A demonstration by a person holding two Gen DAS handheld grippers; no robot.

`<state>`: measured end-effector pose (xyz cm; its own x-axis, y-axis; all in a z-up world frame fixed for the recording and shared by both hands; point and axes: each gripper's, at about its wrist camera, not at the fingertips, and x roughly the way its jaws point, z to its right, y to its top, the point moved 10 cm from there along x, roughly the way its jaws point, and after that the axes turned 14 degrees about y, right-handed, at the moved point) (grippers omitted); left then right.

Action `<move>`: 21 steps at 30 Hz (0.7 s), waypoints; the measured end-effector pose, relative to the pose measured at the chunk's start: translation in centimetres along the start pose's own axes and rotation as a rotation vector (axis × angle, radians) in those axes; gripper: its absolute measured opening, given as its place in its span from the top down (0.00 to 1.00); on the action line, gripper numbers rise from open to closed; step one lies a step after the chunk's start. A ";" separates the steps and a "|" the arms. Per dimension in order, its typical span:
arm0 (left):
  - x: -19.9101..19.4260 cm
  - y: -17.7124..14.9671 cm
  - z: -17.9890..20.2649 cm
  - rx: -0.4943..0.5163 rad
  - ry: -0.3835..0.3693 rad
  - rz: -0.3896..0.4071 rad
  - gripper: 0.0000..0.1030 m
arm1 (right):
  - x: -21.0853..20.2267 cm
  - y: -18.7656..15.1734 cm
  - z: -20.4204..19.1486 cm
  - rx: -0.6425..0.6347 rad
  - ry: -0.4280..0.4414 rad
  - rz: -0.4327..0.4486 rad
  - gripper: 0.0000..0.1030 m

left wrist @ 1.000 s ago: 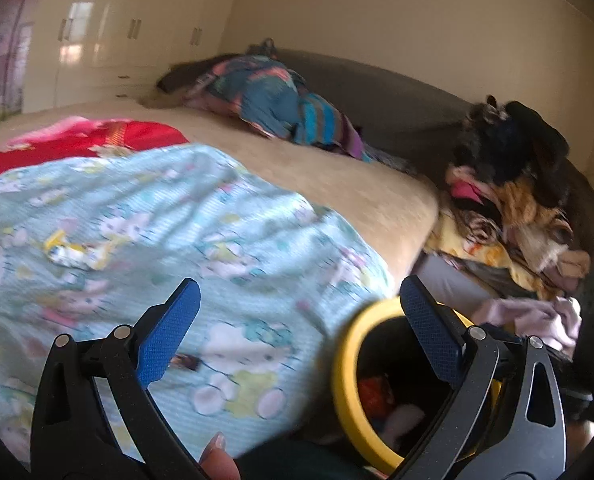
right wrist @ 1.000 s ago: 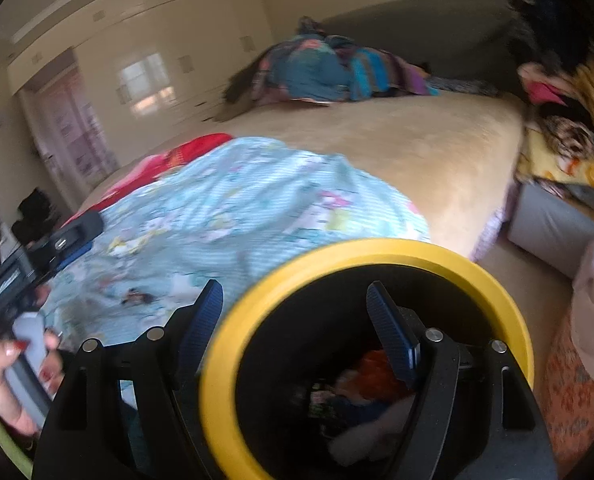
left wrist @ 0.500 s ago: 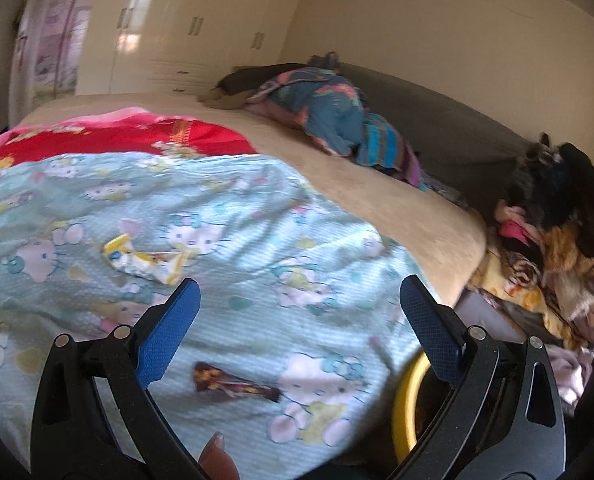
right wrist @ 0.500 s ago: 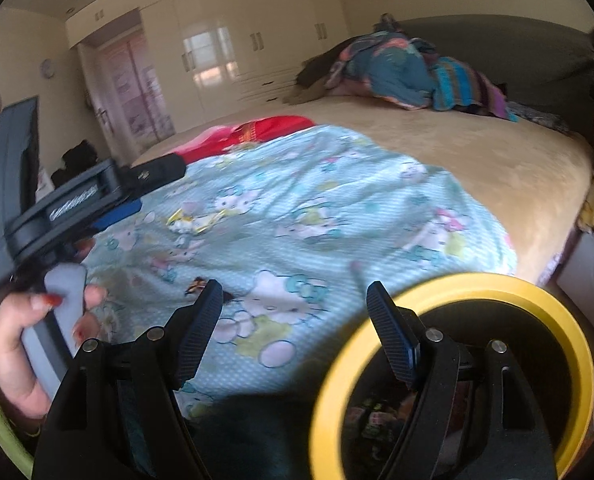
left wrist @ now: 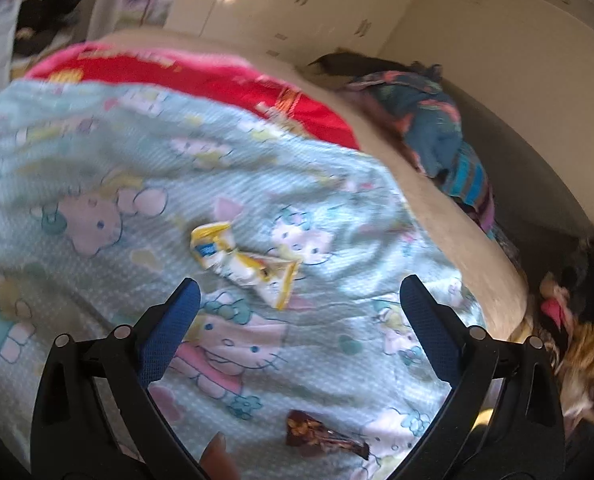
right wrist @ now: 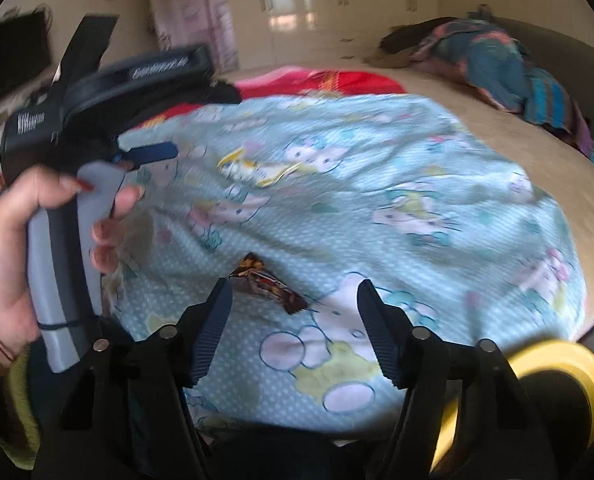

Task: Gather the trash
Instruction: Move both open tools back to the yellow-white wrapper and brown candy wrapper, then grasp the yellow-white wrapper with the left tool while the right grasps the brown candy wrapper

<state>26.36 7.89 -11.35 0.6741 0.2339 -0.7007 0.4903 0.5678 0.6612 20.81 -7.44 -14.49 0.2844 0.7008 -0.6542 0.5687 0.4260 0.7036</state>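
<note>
A yellow-and-white wrapper lies crumpled on the light blue cartoon blanket. A dark brown candy wrapper lies nearer the bed's edge. My left gripper hangs open over the blanket, the yellow wrapper just beyond its fingertips. My right gripper has nothing between its jaws, which are closing; the brown wrapper sits just ahead of its left finger. A yellow-rimmed bin stands at the lower right in the right wrist view.
A hand holds the left gripper's handle at the left of the right wrist view. A red cloth and bundled clothes lie farther up the bed. A pile of clothing sits right of the bed. Wardrobes line the far wall.
Both grippers swung left from the bin over the blanket. The bin slid to the frames' right edge. The wrappers came closer, and the right gripper's jaws narrowed.
</note>
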 end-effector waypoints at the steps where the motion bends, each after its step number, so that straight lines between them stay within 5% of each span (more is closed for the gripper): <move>1: 0.7 -0.1 -0.4 -0.015 0.008 -0.019 0.11 | 0.8 0.0 -0.1 -0.008 0.007 -0.021 0.42; 9: 4.7 -1.2 -2.0 -0.140 0.004 -0.156 0.12 | 6.2 -1.1 0.9 0.013 0.049 -0.149 0.55; 16: 8.0 -2.4 -2.8 -0.285 -0.042 -0.274 0.34 | 6.3 -1.5 1.1 0.055 0.068 -0.149 0.76; 21: 9.5 -2.2 -3.4 -0.329 -0.049 -0.285 0.53 | 5.3 -1.7 1.0 0.079 0.058 -0.116 0.81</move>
<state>29.76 11.51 -20.38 0.5669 -0.0015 -0.8238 0.4637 0.8271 0.3176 22.09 -5.01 -19.42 0.1691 0.6822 -0.7114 0.6547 0.4618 0.5985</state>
